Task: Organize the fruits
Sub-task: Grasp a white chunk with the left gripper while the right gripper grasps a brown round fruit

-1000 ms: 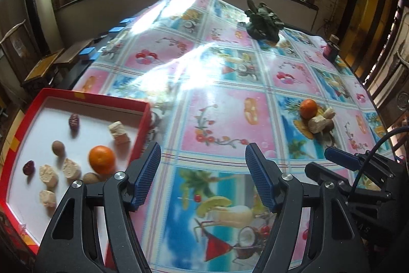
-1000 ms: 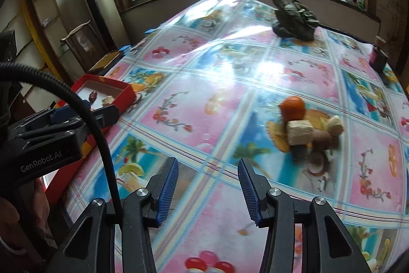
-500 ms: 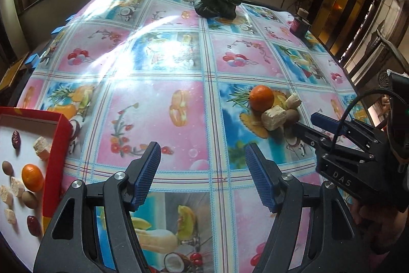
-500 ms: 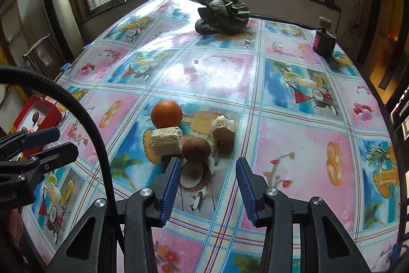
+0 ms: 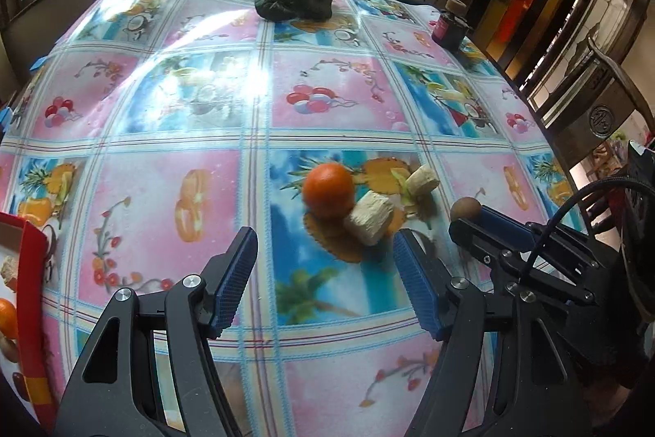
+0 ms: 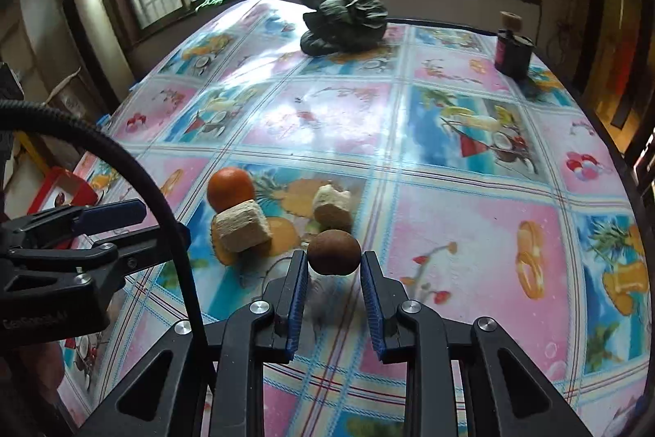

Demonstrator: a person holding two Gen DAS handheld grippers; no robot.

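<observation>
I am closing my right gripper (image 6: 332, 275) on the brown round fruit (image 6: 333, 252) at lower centre, its pads meeting the fruit's sides; my left gripper (image 5: 325, 279) is hanging wide open and empty over the table (image 5: 163, 199); the orange (image 5: 328, 189) and two pale chunks are lying mid-frame; the red tray (image 5: 35, 297) is sitting at the left edge.

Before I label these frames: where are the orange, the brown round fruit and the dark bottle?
orange (image 6: 230, 188), right wrist view, middle of its skin.
brown round fruit (image 6: 333, 252), right wrist view, front face.
dark bottle (image 6: 511, 55), right wrist view, body.
</observation>
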